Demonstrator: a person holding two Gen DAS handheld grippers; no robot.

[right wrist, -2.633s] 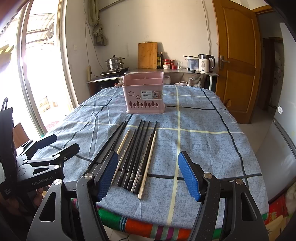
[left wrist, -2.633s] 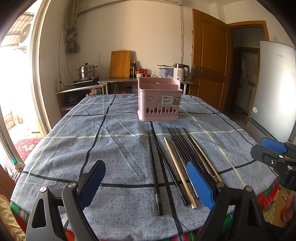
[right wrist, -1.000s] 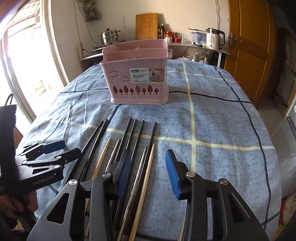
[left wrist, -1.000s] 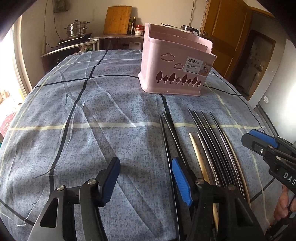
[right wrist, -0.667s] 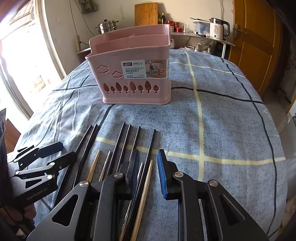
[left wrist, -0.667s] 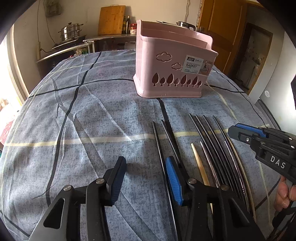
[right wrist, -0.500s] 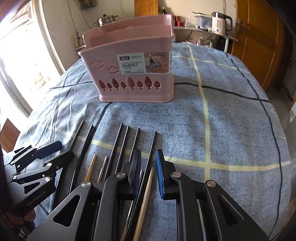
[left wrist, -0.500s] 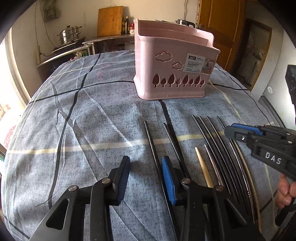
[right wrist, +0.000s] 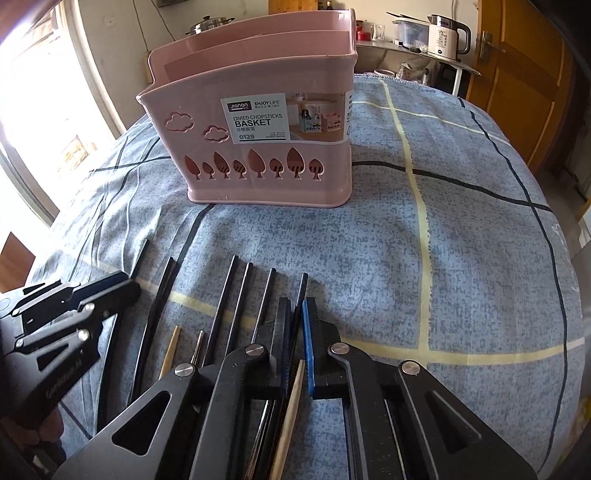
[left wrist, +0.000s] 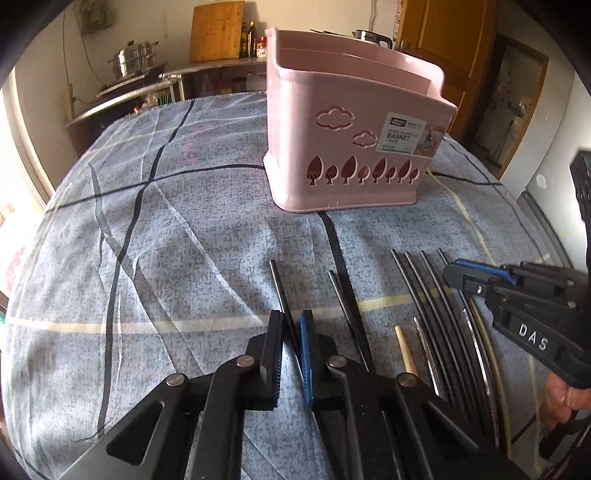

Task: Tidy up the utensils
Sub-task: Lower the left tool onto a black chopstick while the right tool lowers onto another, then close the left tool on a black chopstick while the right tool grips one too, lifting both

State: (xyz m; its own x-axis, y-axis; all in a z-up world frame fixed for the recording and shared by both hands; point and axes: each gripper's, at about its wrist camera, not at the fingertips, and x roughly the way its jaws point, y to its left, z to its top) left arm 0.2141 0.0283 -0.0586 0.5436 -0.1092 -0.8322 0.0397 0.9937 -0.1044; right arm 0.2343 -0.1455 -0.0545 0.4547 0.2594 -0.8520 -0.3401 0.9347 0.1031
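A pink divided chopstick basket [left wrist: 351,122] [right wrist: 258,122] stands upright on the blue checked tablecloth [left wrist: 166,240]. Several chopsticks, black, steel and wooden, lie in a row in front of it [left wrist: 436,295] [right wrist: 236,295]. My left gripper [left wrist: 291,328] is shut on the leftmost black chopstick [left wrist: 279,284], which runs forward between its pads. My right gripper [right wrist: 295,317] is shut on the rightmost black chopstick [right wrist: 302,291]; a wooden chopstick [right wrist: 291,410] lies under its jaws. Each gripper shows in the other's view, the right one [left wrist: 517,295] and the left one [right wrist: 66,306].
A counter at the back holds a steamer pot [left wrist: 133,62], a wooden cutting board [left wrist: 218,29] and an electric kettle [right wrist: 447,37]. A brown door [right wrist: 524,74] is at the right. The table edge falls away at both sides.
Both grippers moved forward and down to the chopsticks and closed. The left one shut on the leftmost black chopstick, the right one on the rightmost black chopstick.
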